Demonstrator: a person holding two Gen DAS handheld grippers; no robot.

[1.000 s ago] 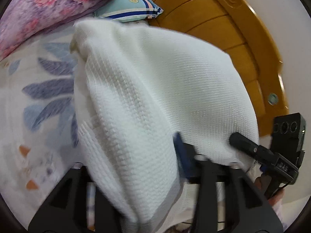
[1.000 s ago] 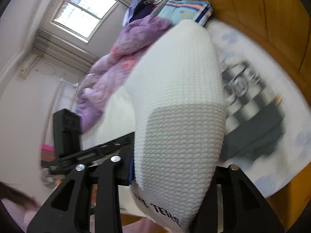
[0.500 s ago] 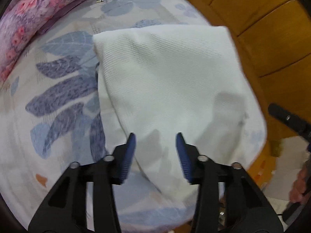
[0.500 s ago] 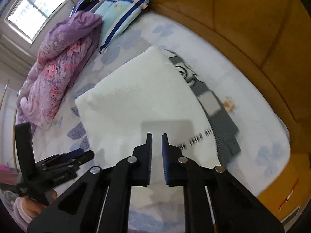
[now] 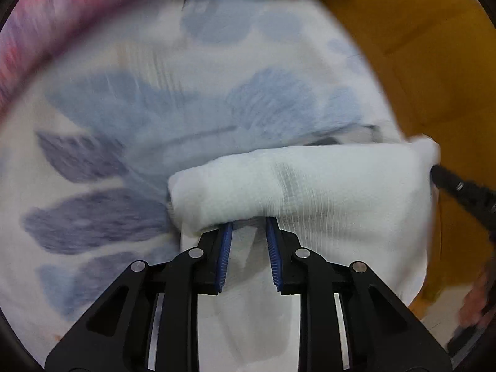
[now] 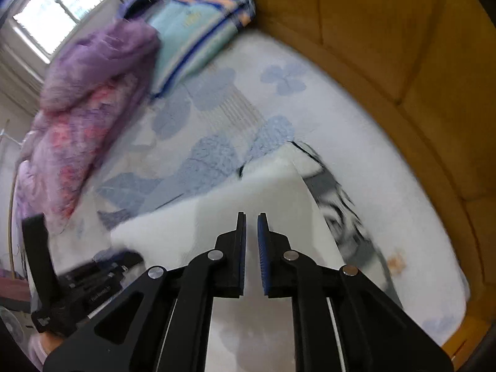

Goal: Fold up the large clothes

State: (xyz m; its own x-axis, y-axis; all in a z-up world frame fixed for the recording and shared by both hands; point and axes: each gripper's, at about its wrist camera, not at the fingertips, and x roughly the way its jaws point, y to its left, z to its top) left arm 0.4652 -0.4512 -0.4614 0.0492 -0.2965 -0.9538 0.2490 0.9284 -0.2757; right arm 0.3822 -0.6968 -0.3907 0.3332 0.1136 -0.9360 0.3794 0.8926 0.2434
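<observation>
A white waffle-knit garment (image 5: 325, 192) lies folded on the flowered bed sheet (image 5: 124, 117). In the left wrist view its near fold rises in a roll over the tips of my left gripper (image 5: 247, 228), which is open with the cloth's edge between the jaws. In the right wrist view the same white garment (image 6: 217, 217) lies flat under my right gripper (image 6: 251, 217), whose jaws stand slightly apart and hold nothing. The left gripper also shows in the right wrist view (image 6: 93, 285) at the lower left. A dark printed part of the garment (image 6: 338, 214) sticks out at the right.
A purple flowered quilt (image 6: 86, 108) and a striped teal pillow (image 6: 198, 34) lie at the far end of the bed. The orange wooden bed frame (image 6: 403, 62) runs along the right side. A window (image 6: 59, 3) is at the upper left.
Both grippers let go of the lifted garment and it dropped flat on the bed. Since then the left gripper has moved in low against the cloth's near edge, which now rolls up over its tips.
</observation>
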